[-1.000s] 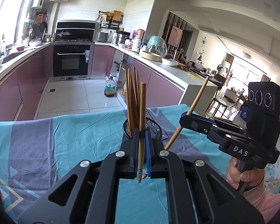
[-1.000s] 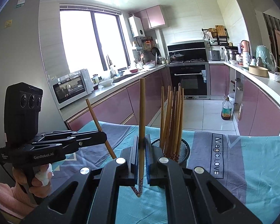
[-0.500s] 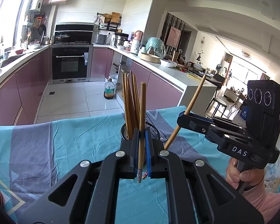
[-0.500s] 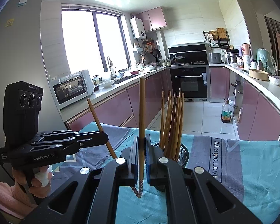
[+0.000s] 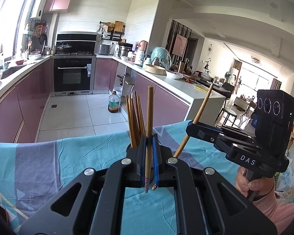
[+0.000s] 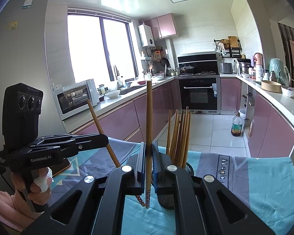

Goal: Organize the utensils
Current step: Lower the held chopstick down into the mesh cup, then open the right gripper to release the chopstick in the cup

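Observation:
My left gripper (image 5: 148, 141) is shut on one wooden chopstick (image 5: 149, 117), held upright just in front of the black mesh holder (image 5: 129, 149). The holder stands on the table and has several chopsticks (image 5: 134, 117) in it. My right gripper (image 6: 149, 146) is shut on another chopstick (image 6: 148, 121), also upright, with the mesh holder (image 6: 188, 167) and its chopsticks (image 6: 180, 135) just right of its fingers. Each gripper shows in the other's view, the right gripper (image 5: 192, 131) on the right and the left gripper (image 6: 102, 140) on the left, each with a slanted chopstick in its jaws.
The table wears a teal and grey cloth (image 5: 68, 156) with "Magic.LOVE" printed on it (image 6: 223, 172). A dark flat object (image 6: 61, 165) lies on the cloth at the left. Beyond the table are pink kitchen cabinets (image 6: 119, 121), an oven (image 5: 72, 76) and a bottle on the floor (image 5: 113, 104).
Both grippers have moved forward and lower toward the mesh holder, which now sits partly hidden behind the fingers. Both stay shut on their chopsticks.

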The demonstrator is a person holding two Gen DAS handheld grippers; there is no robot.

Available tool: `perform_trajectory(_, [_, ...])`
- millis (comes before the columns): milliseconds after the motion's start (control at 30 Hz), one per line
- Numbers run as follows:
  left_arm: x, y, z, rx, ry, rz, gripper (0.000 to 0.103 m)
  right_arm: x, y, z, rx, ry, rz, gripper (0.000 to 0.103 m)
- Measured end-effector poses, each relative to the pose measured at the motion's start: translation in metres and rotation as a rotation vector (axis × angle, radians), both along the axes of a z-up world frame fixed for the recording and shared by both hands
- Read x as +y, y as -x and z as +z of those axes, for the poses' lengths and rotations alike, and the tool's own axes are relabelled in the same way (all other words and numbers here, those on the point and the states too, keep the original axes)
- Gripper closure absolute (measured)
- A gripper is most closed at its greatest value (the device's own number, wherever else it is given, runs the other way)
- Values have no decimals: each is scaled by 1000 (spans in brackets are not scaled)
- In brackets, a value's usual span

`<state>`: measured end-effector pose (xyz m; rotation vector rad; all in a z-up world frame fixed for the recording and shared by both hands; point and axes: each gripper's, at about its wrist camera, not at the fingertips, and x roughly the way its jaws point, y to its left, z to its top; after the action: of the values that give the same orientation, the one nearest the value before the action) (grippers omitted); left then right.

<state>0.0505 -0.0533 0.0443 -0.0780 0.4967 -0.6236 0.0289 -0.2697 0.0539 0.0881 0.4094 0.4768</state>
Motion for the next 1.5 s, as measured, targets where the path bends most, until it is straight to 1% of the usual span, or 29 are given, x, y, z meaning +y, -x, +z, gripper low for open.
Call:
perform_trajectory(233, [4, 7, 17, -51, 14, -3, 96, -5, -3, 16, -50, -4, -11, 98])
perform_trajectory(367, [2, 6, 27, -78, 19, 0, 96, -8, -6, 26, -75, -3, -21, 98])
perform_trajectory(500, [-3, 2, 33, -87, 29, 4, 96, -11, -12, 31, -90, -4, -31, 98])
perform_trajectory(700, [-10, -1, 35, -107, 31, 11, 96, -9, -23, 30, -97, 9, -56, 98])
perform_trajectory(800, [-15, -2, 28, -109, 12, 23, 96, -8, -30, 25, -86, 17, -66, 98])
perform_trajectory(867, [-20, -4, 23, -97, -4, 29, 96, -7, -37, 19, -69, 23, -72, 98])
perform_trajectory(1000, [-27, -10, 7, -46, -23, 28, 96, -3, -47, 4, -25, 36, -78, 98])
perform_trajectory(1200, [-31, -7, -13, 8, -43, 12, 96, 1, -59, -14, 37, 56, -77, 98])
perform_trajectory(1500, [-35, -3, -25, 66, -62, -7, 96, 9, -72, -31, 103, 84, -64, 98])
